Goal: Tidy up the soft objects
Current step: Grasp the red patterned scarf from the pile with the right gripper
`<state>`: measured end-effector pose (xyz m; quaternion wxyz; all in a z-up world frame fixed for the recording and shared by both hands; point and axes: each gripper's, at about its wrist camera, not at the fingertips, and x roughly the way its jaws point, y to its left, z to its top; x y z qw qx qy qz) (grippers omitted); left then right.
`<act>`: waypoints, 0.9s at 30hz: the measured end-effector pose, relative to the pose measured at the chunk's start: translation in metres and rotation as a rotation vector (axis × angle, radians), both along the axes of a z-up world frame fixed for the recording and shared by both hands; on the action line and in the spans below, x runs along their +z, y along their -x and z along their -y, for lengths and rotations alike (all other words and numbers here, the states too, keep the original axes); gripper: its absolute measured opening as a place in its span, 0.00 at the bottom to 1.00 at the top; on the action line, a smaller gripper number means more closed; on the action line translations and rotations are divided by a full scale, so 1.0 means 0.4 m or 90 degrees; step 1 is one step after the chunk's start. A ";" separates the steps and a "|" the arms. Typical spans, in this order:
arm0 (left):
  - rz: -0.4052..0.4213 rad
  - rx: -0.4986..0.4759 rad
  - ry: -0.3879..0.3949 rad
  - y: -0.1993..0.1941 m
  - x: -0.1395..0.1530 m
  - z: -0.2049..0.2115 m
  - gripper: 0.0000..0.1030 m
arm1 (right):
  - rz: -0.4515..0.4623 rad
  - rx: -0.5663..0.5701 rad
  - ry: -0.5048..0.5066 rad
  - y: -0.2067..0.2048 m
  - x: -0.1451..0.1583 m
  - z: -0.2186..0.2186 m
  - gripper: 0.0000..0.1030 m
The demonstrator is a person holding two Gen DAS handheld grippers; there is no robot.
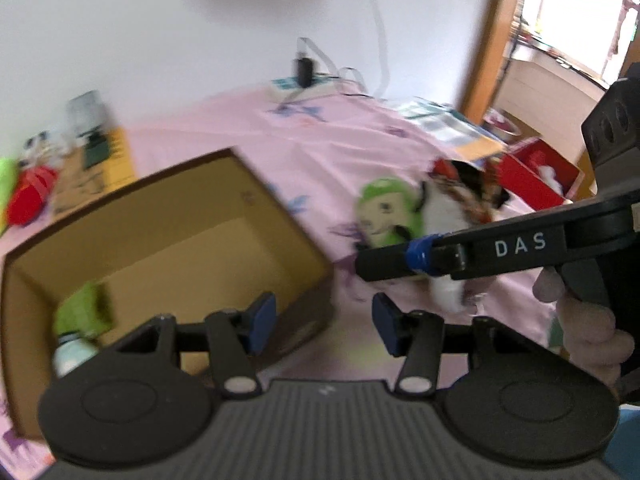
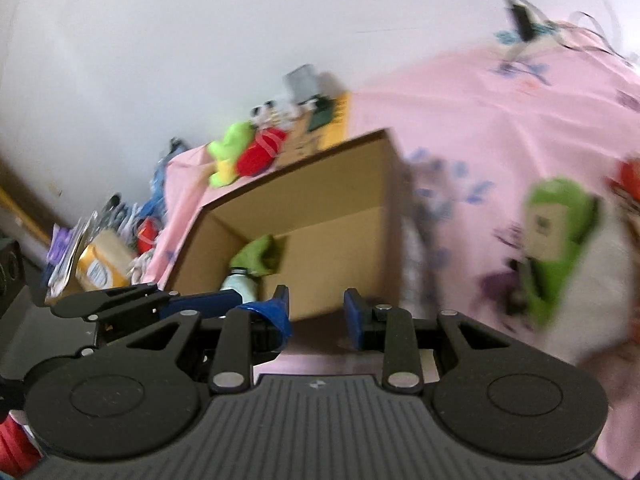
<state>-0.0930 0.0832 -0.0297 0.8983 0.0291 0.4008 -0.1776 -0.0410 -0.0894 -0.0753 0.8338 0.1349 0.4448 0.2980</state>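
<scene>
A tan cardboard box (image 1: 168, 216) sits on a pink sheet (image 1: 248, 136) printed with blue-purple flowers; inside, a green cloth (image 1: 82, 312). Right, a green-hooded doll (image 1: 386, 208) beside a white, brown-patched plush (image 1: 448, 216). Far left, a red toy (image 2: 260, 152) and a lime one (image 2: 228, 148).

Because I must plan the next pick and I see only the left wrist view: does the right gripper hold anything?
Observer: No. The right gripper has open jaws, with nothing between its pads.
Operator: And what is past the red plush at my left edge?
Observer: Just beyond the red plush the pink sheet ends. Below that edge lies a yellow packet among other small items.
</scene>
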 end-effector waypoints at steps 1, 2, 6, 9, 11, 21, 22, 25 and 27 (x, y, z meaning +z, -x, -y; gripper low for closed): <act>-0.002 -0.013 0.001 -0.005 -0.004 0.022 0.52 | 0.003 -0.010 0.008 0.007 0.002 0.018 0.13; -0.005 -0.027 0.001 -0.012 -0.010 0.048 0.52 | 0.009 -0.022 0.017 0.011 0.003 0.043 0.13; -0.023 -0.074 0.010 -0.041 -0.034 0.142 0.52 | 0.025 -0.070 0.040 0.026 0.009 0.137 0.13; -0.033 -0.102 0.025 -0.063 -0.044 0.207 0.52 | 0.029 -0.108 0.043 0.029 0.015 0.210 0.13; -0.034 -0.118 0.035 -0.069 -0.043 0.246 0.52 | 0.030 -0.132 0.050 0.031 0.015 0.254 0.13; -0.042 -0.138 0.083 -0.120 -0.057 0.379 0.50 | 0.009 -0.182 0.045 0.007 -0.011 0.384 0.13; -0.039 -0.136 0.081 -0.126 -0.058 0.390 0.47 | 0.004 -0.179 0.039 0.002 -0.015 0.390 0.13; -0.037 -0.132 0.083 -0.131 -0.063 0.414 0.45 | -0.005 -0.172 0.031 -0.015 -0.027 0.404 0.13; -0.044 -0.127 0.085 -0.140 -0.075 0.429 0.45 | -0.015 -0.170 0.020 -0.029 -0.036 0.414 0.13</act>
